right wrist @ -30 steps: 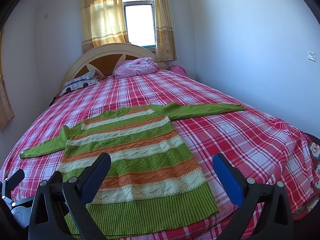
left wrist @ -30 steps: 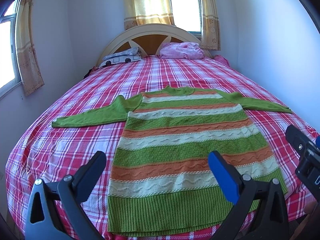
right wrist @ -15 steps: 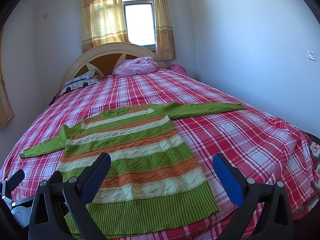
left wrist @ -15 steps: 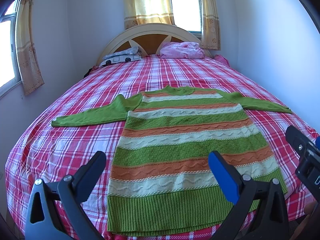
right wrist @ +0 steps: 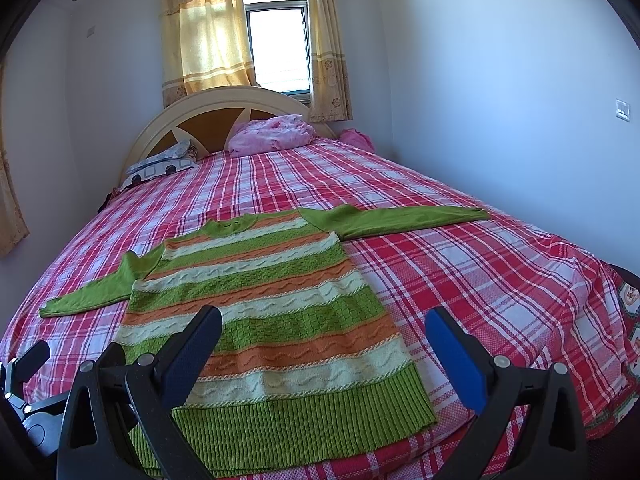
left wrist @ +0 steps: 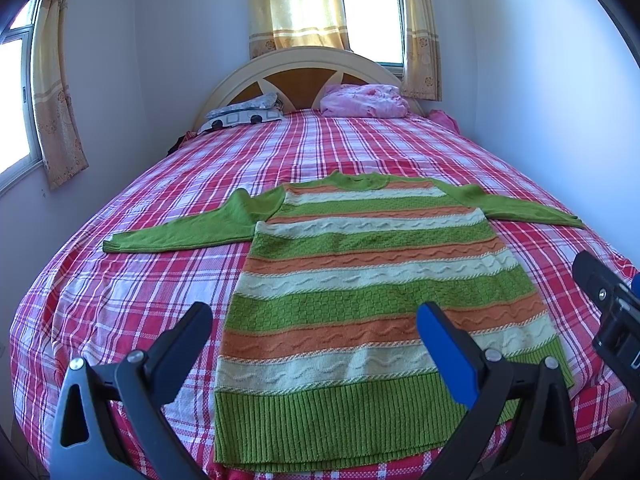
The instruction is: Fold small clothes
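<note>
**Both grippers wide above the hem of a flat sweater**

My left gripper [left wrist: 316,332] hangs with its fingers spread wide and nothing between them, low in the left wrist frame, over the lower left part of the striped sweater [left wrist: 372,280]. My right gripper [right wrist: 324,336] is just as wide and empty, low in its own frame, over the sweater's lower right part and the bedding beside it. At the right edge of the left wrist view I see part of the other tool; at the lower left of the right wrist view, the left one's black body.

The sweater lies flat at the centre of both frames, green, orange and cream bands, ribbed green hem nearest me, collar away from me. Its two green sleeves are stretched out sideways. Nothing lies on it.

It rests on a red, pink and white plaid bedspread [left wrist: 132,292] that covers the whole bed. At the top centre a pink bundle [left wrist: 362,100] and a patterned pillow [left wrist: 244,114] lie against an arched cream headboard [left wrist: 304,64]. Above that is a window with yellow curtains [left wrist: 292,4]; the walls are pale. A wall switch [right wrist: 623,110] shows at the right edge of the right wrist view.
</note>
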The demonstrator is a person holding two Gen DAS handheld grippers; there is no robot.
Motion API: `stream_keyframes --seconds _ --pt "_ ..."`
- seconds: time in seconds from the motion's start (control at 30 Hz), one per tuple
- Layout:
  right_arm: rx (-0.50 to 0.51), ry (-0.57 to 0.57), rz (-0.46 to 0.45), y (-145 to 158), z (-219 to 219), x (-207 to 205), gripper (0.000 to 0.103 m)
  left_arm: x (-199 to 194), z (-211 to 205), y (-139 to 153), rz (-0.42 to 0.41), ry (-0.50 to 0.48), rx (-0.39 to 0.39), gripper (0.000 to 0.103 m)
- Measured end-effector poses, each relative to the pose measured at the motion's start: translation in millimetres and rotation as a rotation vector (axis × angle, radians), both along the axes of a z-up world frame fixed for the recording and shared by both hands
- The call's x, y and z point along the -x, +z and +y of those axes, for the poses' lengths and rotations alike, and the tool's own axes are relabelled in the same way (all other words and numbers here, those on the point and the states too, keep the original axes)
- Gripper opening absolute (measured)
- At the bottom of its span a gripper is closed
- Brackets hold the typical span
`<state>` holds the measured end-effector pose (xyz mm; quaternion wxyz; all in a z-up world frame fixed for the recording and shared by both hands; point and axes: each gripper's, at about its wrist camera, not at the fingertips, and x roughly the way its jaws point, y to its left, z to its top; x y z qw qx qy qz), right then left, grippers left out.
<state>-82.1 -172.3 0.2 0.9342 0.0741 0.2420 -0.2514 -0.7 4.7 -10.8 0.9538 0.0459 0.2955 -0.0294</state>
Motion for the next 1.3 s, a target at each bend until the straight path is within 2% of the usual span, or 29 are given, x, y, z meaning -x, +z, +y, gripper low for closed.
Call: stream_keyframes --seconds 0.67,0.87,1.03,1.13,1.2,1.23,1.3 --pt "0.002 -0.005 0.03 -7 -3 -6 0.102 -5 2 -5 0.025 0.001 0.008 0.103" --pt "-0.021 -0.025 0.014 -10 -23 -9 0.102 -22 8 -12 0.034 -0.014 0.018 0.103" --pt "-0.05 -0.098 -0.009 -8 -78 -13 0.102 -59 24 -24 0.06 -0.005 0.016 0.103" --pt "-0.143 -0.153 -0.054 -4 -138 -16 0.102 -86 38 -30 0.066 0.022 0.018 0.103" --pt "-0.189 -0.233 -0.093 -1 -187 -17 0.102 -106 46 -34 0.065 0.036 0.011 0.103" --pt "-0.195 -0.26 -0.086 0 -211 -22 0.1 -115 49 -36 0.067 0.043 0.001 0.103" --pt "-0.191 -0.299 -0.056 3 -250 -35 0.082 -135 55 -42 0.064 0.063 -0.023 0.103"
